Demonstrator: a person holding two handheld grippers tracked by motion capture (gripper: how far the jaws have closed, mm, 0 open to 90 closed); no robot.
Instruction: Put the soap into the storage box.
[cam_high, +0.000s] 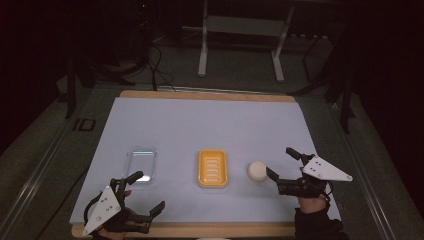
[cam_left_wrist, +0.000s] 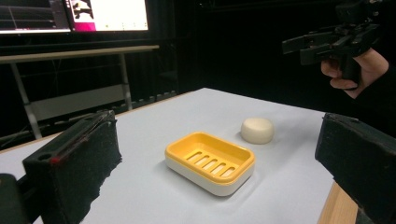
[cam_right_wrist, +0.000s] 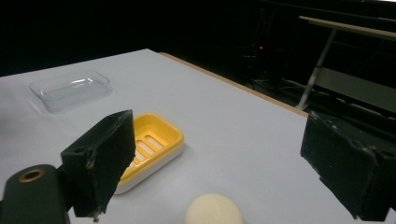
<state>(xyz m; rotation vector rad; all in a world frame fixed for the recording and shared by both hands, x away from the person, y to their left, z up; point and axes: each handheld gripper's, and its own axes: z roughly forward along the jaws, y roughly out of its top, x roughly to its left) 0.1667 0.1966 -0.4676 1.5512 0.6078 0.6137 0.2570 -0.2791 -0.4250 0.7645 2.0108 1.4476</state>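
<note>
Nearest to us, at the front edge of the tabletop (cam_high: 210, 120), our left gripper (cam_high: 142, 192) hovers low with its fingers spread wide and nothing between them. Our right gripper (cam_high: 286, 163) sits at the front right, its fingers equally wide and empty, pointed toward the middle of the tabletop.

Just beyond the right gripper's fingers lies the soap (cam_high: 257, 171), a pale, rounded bar resting flat on the light sheet, near the lower finger but not touching it. In the right gripper view it lies low in the gap between the fingers. We judge it light and firm, with a smooth domed top that could slip, so we would close on its low sides rather than across the crown.

Just left of the soap, apart from it, stands the soap dish (cam_high: 213, 168), yellow with a slotted floor and a white base, empty. It looks like stiff plastic, light enough to slide if nudged.

Further left, beyond the left gripper, lies a clear plastic tray (cam_high: 141, 163), empty, thin-walled and likely flimsy.

Past the far edge of the tabletop, a metal frame (cam_high: 242, 40) stands in the dark.
</note>
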